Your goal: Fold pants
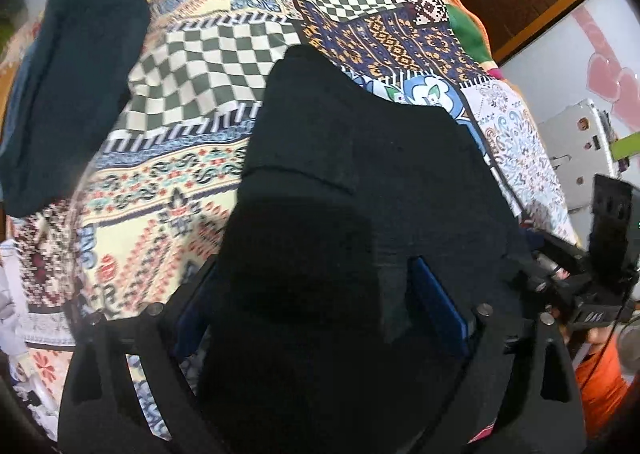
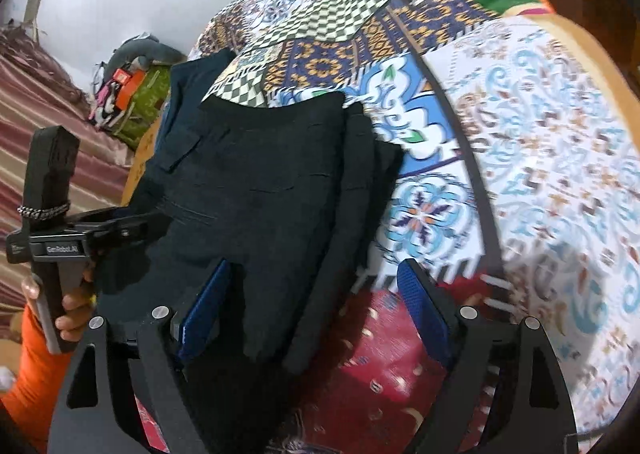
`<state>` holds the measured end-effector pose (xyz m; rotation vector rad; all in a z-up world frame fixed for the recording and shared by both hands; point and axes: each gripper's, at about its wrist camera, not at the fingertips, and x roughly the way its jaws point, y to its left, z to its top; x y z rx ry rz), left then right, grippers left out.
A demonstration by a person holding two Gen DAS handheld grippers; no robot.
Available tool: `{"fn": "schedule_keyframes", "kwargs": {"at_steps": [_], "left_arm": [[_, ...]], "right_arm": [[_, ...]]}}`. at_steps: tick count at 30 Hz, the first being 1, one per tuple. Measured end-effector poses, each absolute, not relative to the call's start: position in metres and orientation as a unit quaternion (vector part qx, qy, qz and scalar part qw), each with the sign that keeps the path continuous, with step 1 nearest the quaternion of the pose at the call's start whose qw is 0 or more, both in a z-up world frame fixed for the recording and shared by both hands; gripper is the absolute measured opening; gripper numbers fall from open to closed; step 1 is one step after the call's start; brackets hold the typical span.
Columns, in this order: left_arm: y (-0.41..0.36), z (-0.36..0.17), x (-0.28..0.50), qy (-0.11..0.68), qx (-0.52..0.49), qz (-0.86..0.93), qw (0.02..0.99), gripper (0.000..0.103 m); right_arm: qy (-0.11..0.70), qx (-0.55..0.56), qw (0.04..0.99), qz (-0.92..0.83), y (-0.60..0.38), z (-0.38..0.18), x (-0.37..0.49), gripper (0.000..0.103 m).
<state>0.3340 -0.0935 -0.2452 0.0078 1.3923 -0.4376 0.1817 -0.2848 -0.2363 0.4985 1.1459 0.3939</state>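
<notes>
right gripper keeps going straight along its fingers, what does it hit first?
Most likely the folded black pants: the open right gripper has their near edge between its fingers already. The patterned bedspread lies beneath. Depth is unclear.

Two wrist fisheyes looked steeply down along their own fingers, both close over one bed.

The left view sat right above the pants (image 1: 360, 181), which filled the space between its jaws and ran ahead of them, with the quilt (image 1: 192, 65) spreading beyond and to the left of the jaws; the right gripper (image 1: 600, 278) showed at its right edge. The right view faced the same pants (image 2: 256, 181) from the other side, cloth between and ahead of its jaws, quilt (image 2: 540, 141) to their right, the left gripper (image 2: 60, 242) at its left edge. Both views shared the pants, the checkered patches and each other's gripper.
</notes>
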Motion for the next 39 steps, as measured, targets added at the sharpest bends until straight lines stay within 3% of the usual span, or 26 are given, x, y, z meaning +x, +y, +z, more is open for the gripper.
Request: {"fn": "schedule_keyframes", "kwargs": {"at_steps": [4, 6, 7, 9, 11, 14, 29, 39], "left_arm": [[-0.097, -0.248, 0.341, 0.639, -0.012, -0.209, 0.740, 0.090], [-0.098, -0.245, 0.341, 0.635, -0.015, -0.215, 0.742, 0.080], [-0.098, -0.242, 0.340, 0.631, -0.014, -0.217, 0.745, 0.070], [-0.097, -0.237, 0.338, 0.622, -0.006, -0.213, 0.754, 0.058], [-0.092, -0.230, 0.334, 0.607, 0.001, -0.205, 0.768, 0.039], [-0.083, -0.218, 0.329, 0.593, -0.011, -0.214, 0.777, 0.033], [0.012, -0.101, 0.314, 0.412, 0.007, -0.129, 0.902, 0.029], [0.109, -0.099, 0.359, 0.386, -0.009, -0.034, 0.922, 0.029]], "right_arm": [[0.541, 0.254, 0.774, 0.209, -0.274, -0.243, 0.194, 0.081], [0.545, 0.264, 0.766, 0.216, -0.274, -0.244, 0.199, 0.067], [0.548, 0.269, 0.760, 0.222, -0.273, -0.244, 0.201, 0.062], [0.550, 0.278, 0.754, 0.228, -0.273, -0.242, 0.204, 0.041], [0.545, 0.263, 0.764, 0.223, -0.271, -0.235, 0.205, 0.029], [0.524, 0.246, 0.783, 0.226, -0.266, -0.221, 0.205, 0.024], [0.398, 0.130, 0.860, 0.293, -0.167, -0.116, 0.261, 0.021], [0.366, 0.072, 0.862, 0.344, -0.062, -0.116, 0.328, 0.021]]}}
